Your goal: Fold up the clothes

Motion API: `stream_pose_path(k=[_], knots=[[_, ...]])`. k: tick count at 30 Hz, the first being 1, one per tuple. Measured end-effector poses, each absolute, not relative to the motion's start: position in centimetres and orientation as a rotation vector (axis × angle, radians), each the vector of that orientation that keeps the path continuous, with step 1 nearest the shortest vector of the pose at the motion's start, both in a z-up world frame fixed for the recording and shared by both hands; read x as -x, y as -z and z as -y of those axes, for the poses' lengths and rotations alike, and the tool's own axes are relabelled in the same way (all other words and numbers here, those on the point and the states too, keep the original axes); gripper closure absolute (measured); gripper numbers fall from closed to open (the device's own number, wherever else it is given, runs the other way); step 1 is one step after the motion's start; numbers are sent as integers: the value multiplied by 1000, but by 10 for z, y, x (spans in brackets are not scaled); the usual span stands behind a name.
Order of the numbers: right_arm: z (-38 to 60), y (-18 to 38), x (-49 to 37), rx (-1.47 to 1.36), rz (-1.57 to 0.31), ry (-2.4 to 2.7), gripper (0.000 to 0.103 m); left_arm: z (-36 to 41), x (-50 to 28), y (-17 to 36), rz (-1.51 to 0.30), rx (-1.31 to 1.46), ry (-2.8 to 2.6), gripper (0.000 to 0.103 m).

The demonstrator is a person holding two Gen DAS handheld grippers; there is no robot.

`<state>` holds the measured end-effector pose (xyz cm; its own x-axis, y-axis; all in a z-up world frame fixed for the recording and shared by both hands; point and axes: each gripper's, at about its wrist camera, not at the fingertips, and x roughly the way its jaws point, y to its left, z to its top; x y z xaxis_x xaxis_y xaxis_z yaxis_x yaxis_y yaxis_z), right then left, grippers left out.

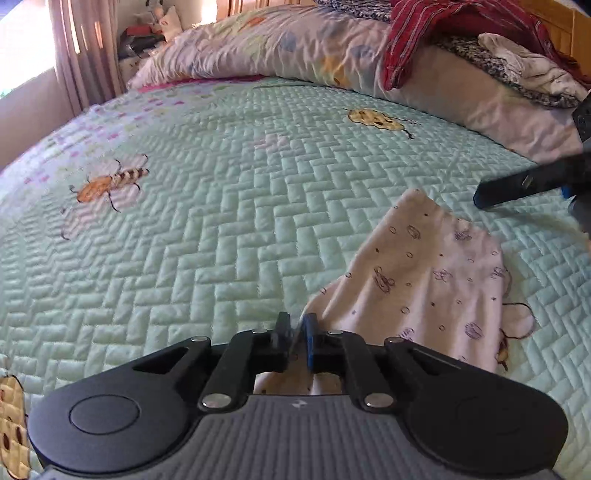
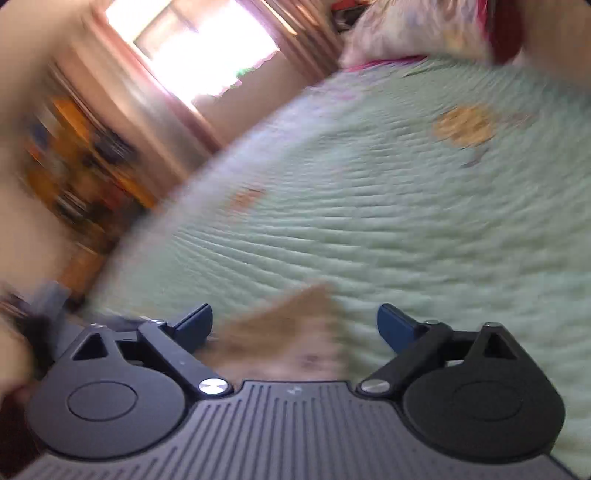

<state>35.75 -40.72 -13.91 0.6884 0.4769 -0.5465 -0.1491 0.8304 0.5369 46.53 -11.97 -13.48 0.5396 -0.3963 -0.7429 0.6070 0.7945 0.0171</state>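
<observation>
Left gripper has its jaws pinched tight on an edge of the cream printed garment, a small piece with purple doodle prints; the rest of it trails away toward 1 o'clock and lies draped on the mint quilted bedspread. Right gripper has its jaws spread wide with nothing between them; the right wrist view is heavily motion-blurred, and a tan smear at 12 o'clock just past the fingers is probably the same garment, can't confirm. In the left wrist view the right gripper's finger shows at 3 o'clock, above the garment's far corner, apart from it. Handling guess: thin light knit, soft and floppy, no stiffness, so it sags and bunches from a single pinch point and will drag across the quilt rather than slide clean. Not fragile, not slippery. Best hold is on hems or corners, two points well apart to keep an edge taut; the free far corner at 1 o'clock looks like the natural second grasp. More clothes pile at 1–2 o'clock on the pillows: red plaid shirt, white crumpled garment.
</observation>
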Motion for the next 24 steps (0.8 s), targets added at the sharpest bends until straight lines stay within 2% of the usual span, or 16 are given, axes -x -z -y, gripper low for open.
stream_pose_path(k=[2,4,5,7,9,11,12,13,14,15,16,17,18,24], knots=[[411,149,-363,-504,-778,-393,6,115,-465,134,-828,-248,633,72],[407,154,-369,-498,-775,-439,6,112,-466,135,-858,-214,667,56],[402,155,-371,-470,-775,-447,6,113,-466,135,-853,-217,660,53],[388,155,-372,-407,-772,-459,6,115,-466,136,-844,-223,644,53],[373,153,-371,-344,-771,-490,6,118,-465,136,-835,-230,629,58],[363,153,-368,-280,-763,-496,7,120,-465,137,-826,-236,613,81],[362,153,-367,-269,-758,-489,11,121,-465,137,-821,-239,605,87],[362,152,-366,-264,-753,-478,21,123,-464,138,-817,-242,597,95],[364,150,-365,-271,-748,-475,28,123,-463,137,-806,-245,584,97],[365,150,-365,-281,-744,-482,49,124,-461,137,-794,-253,568,98],[364,150,-366,-284,-744,-489,77,126,-459,136,-779,-276,551,100],[361,150,-367,-276,-748,-495,90,129,-456,136,-766,-299,539,101],[357,151,-368,-269,-752,-502,95,130,-456,136,-751,-313,523,102],[341,133,-374,-145,-643,-371,95,140,-469,128,-664,-363,416,103]])
